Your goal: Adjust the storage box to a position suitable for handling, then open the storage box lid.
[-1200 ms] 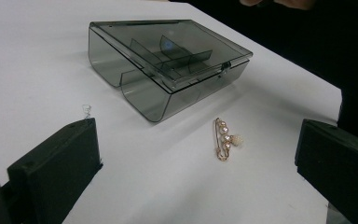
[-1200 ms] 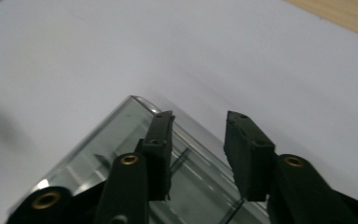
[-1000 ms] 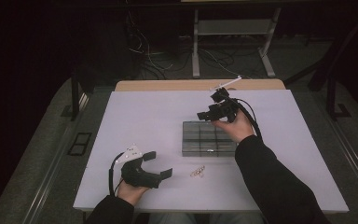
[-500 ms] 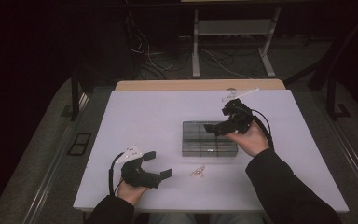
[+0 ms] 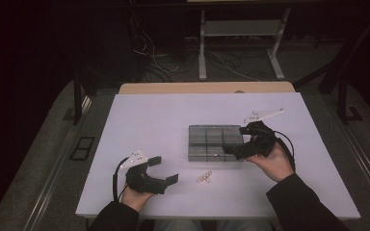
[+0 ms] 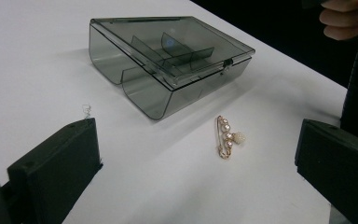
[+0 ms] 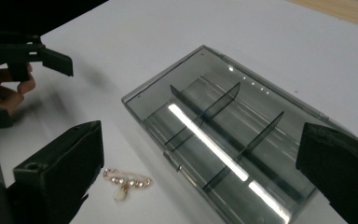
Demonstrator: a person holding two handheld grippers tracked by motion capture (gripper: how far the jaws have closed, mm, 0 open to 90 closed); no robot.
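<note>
At centre frame, the right gripper [image 5: 235, 148] is held at the closed box [image 5: 215, 142], its jaws just opened wide and empty, the left gripper [image 5: 166, 169] likewise spread near the brooch [image 5: 204, 177].

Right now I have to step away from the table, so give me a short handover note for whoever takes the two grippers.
Left gripper: open, holding nothing, resting near the table's front edge.
Right gripper: its jaws have just been opening; wide open, nothing between them, at the box's front right corner.
Smoky clear compartment box: mid-table, lid closed and latched; compartments look bare.
Gold pearl brooch pin: lying loose on the table in front of the box, between the two grippers.
Done: nothing stowed yet.
Left, probably: open the lid, pick up the pin, place it in a compartment.
</note>
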